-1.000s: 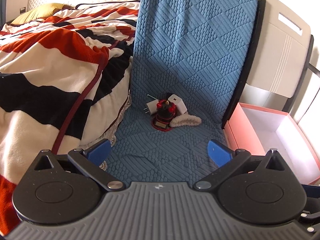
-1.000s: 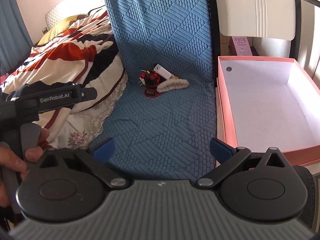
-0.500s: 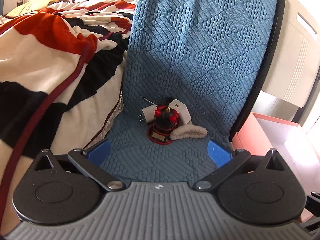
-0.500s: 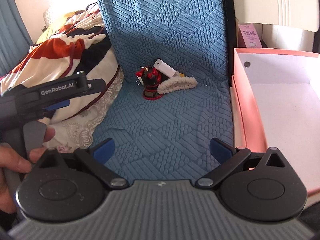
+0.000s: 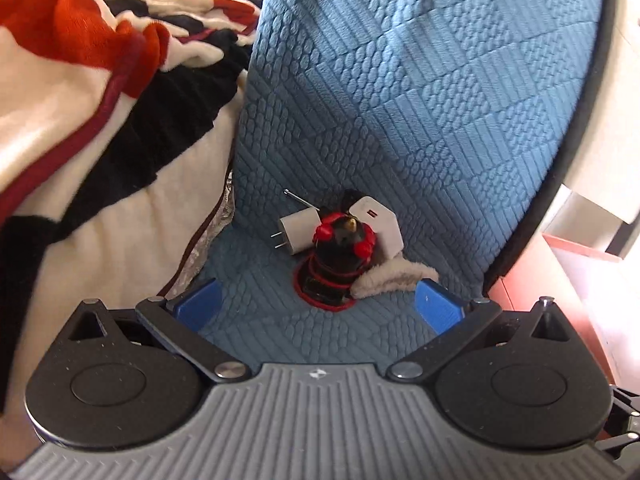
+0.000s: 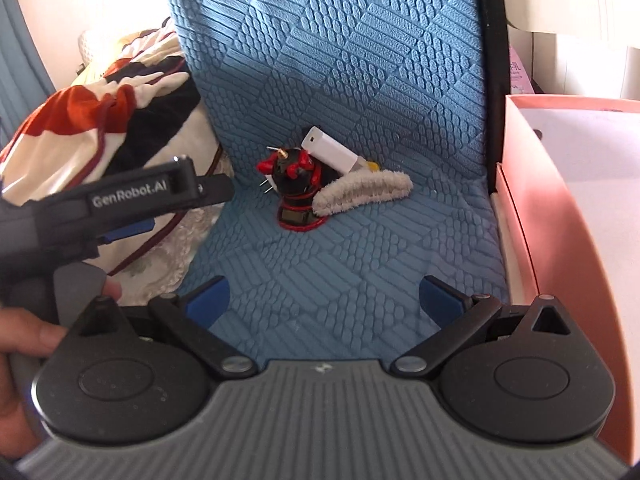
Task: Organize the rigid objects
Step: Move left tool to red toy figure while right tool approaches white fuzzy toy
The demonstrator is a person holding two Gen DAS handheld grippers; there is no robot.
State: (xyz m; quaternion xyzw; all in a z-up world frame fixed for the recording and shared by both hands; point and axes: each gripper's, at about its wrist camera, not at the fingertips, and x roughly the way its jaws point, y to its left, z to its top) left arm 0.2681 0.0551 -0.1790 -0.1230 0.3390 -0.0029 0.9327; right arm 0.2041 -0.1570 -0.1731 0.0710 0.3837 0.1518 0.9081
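Nothing appears sorted yet: the shallow pink cardboard box with a white inside (image 6: 560, 216) beside the seat looks bare in the part that shows, and the whole small heap sits untouched at the back of the blue quilted chair cover (image 5: 400, 120), where seat meets backrest. Foremost in it stands a black-and-red toy figure on a round red base (image 5: 340, 252), upright; a small white wall plug with two prongs (image 5: 294, 234) lies just behind it to one side, a larger white charger block (image 5: 378, 224) leans behind the other, and a fuzzy beige strip (image 5: 394, 278), possibly a hair clip, touches its base. The left gripper (image 5: 318, 304) hovers near the toy, fingers spread and empty; the right gripper (image 6: 324, 296) waits farther back, likewise splayed and holding nothing.
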